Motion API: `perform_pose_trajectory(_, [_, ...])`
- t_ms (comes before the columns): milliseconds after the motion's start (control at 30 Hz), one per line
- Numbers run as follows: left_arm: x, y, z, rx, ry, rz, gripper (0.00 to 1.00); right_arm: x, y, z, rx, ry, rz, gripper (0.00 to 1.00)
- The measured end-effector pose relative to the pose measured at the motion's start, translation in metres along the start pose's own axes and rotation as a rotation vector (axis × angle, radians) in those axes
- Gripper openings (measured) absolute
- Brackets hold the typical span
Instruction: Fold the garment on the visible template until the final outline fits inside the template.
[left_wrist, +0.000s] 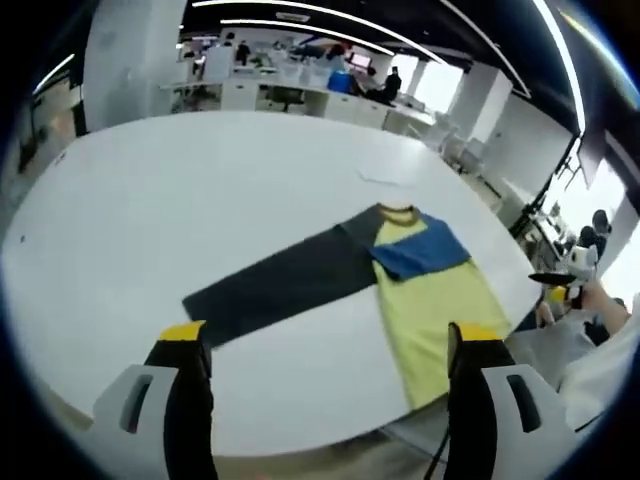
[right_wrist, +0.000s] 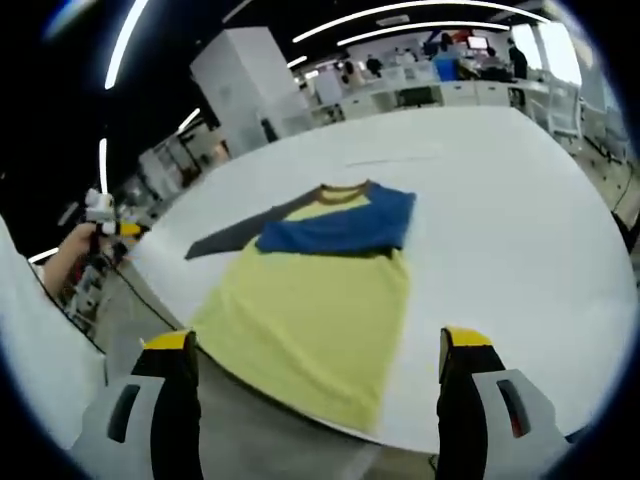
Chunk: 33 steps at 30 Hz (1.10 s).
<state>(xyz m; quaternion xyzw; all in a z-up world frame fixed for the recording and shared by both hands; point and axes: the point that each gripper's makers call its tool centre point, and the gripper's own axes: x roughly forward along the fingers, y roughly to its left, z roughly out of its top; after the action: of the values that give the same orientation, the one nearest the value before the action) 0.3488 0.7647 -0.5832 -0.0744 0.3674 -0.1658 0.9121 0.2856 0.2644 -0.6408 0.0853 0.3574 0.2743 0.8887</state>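
Left gripper (left_wrist: 325, 345) and right gripper (right_wrist: 318, 352) gape wide, empty, above the garment (right_wrist: 315, 290).

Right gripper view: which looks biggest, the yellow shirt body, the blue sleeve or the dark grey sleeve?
1. Yellow shirt body, though it is nearest the camera.
2. Blue sleeve, folded across the chest.
3. Dark grey sleeve, partly hidden behind the shirt.
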Motion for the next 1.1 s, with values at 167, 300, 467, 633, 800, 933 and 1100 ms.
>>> perform_pose_trajectory(167, [-0.002,0.009,0.013,-0.025,-0.029,0.008,0.96,-0.002,-0.002,0.001,0.005,-0.006,-0.008,1.0])
perform_pose_trajectory(300, [-0.01,0.01,0.022,-0.032,-0.063,0.009,0.96,-0.004,-0.003,0.002,0.009,-0.012,-0.008,1.0])
perform_pose_trajectory(467, [-0.01,0.019,0.027,-0.062,-0.081,0.019,0.96,-0.004,-0.004,-0.002,0.013,-0.007,-0.009,1.0])
perform_pose_trajectory(633, [-0.007,0.027,0.031,-0.068,-0.078,0.025,0.97,-0.005,-0.004,-0.003,0.014,-0.003,-0.007,1.0])
perform_pose_trajectory(800, [0.001,0.034,0.039,-0.086,-0.096,0.017,0.97,-0.007,-0.006,-0.003,0.015,-0.003,-0.015,1.0])
perform_pose_trajectory(933, [0.016,0.05,0.029,-0.092,-0.05,0.05,0.97,-0.008,-0.006,-0.003,0.016,-0.001,-0.021,1.0])
perform_pose_trajectory(1100, [0.026,0.066,0.023,-0.111,-0.035,0.072,0.97,-0.008,-0.005,-0.004,0.017,0.006,-0.024,1.0])
